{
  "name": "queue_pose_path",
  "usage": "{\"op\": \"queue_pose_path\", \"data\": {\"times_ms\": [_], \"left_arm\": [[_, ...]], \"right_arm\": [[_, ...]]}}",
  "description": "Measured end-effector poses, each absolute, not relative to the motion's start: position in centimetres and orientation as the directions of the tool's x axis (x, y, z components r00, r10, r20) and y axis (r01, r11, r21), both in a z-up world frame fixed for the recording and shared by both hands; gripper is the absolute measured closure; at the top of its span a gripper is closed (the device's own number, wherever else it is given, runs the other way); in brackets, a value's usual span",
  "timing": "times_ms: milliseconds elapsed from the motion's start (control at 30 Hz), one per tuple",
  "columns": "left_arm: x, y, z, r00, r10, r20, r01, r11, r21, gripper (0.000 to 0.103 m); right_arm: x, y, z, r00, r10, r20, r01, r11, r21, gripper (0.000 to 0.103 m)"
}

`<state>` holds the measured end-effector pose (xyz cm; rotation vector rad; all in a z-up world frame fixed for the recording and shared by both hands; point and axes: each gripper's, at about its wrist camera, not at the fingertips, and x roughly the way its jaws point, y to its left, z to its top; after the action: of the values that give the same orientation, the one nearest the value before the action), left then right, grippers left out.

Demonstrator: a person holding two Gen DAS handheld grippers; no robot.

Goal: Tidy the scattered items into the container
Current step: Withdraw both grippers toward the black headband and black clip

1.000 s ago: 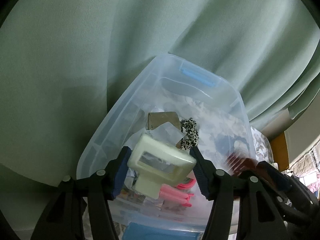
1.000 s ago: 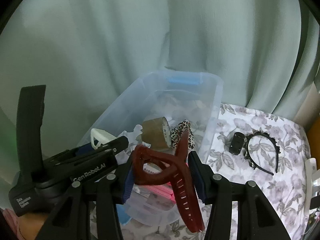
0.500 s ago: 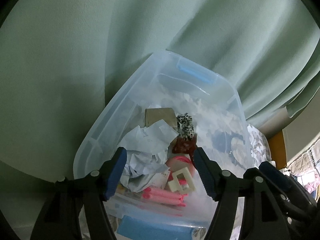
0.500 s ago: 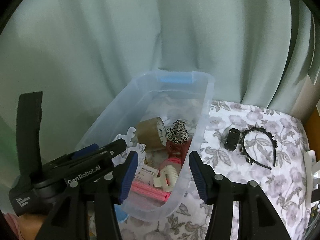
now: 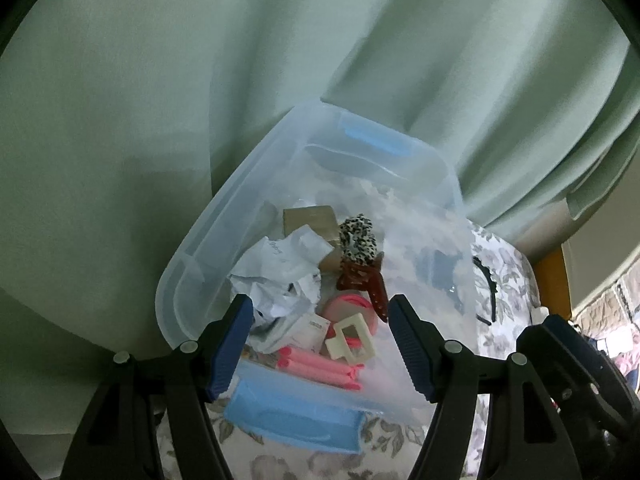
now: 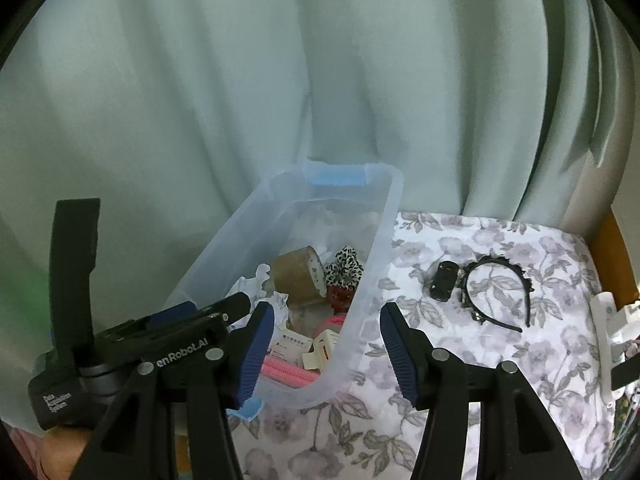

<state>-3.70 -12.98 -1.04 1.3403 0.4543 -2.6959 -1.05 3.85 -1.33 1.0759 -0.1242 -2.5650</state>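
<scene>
Left gripper (image 5: 320, 344): jaws stood wide, nothing between them, poised over the bin's near end.
Right gripper (image 6: 326, 350): also wide and empty, straddling the bin's right wall.
Bin (image 6: 384, 232): clear plastic, on the floral cloth (image 6: 500, 360) against the curtain (image 6: 280, 80).
Inside: tape roll (image 6: 298, 280), leopard scrunchie (image 6: 344, 266), red claw clip (image 5: 362, 280), cream clip (image 5: 350, 338), pink rollers (image 5: 320, 366), crumpled paper (image 5: 280, 272).
Left out: black headband (image 6: 498, 280) and small black clip (image 6: 442, 280), side by side, well right of the bin.
Risk: the thin, curved headband could pivot or slip from a pinch; a jaw could catch the bin wall and shove it.
</scene>
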Motion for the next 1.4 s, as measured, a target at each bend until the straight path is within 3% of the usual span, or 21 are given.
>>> {"op": "queue_pose_path", "data": {"times_ms": [67, 967, 1400], "left_arm": [[-3.2, -12.3, -0.4, -0.619, 0.046, -0.784, 0.204, -0.955, -0.217, 0.023], [1.8, -0.1, 5.8, -0.685, 0.053, -0.727, 0.006, -0.997, -0.078, 0.023], [2.3, 5.3, 6.7, -0.694, 0.055, -0.718, -0.041, -0.998, -0.037, 0.023]], "right_arm": [[-0.4, 4.4, -0.8, -0.659, -0.355, -0.662, 0.285, -0.934, 0.217, 0.043], [7.5, 16.1, 3.4, -0.791, -0.344, -0.506, 0.18, -0.921, 0.345, 0.038], [8.2, 21.9, 3.3, -0.809, -0.331, -0.485, 0.131, -0.907, 0.399, 0.035]]}}
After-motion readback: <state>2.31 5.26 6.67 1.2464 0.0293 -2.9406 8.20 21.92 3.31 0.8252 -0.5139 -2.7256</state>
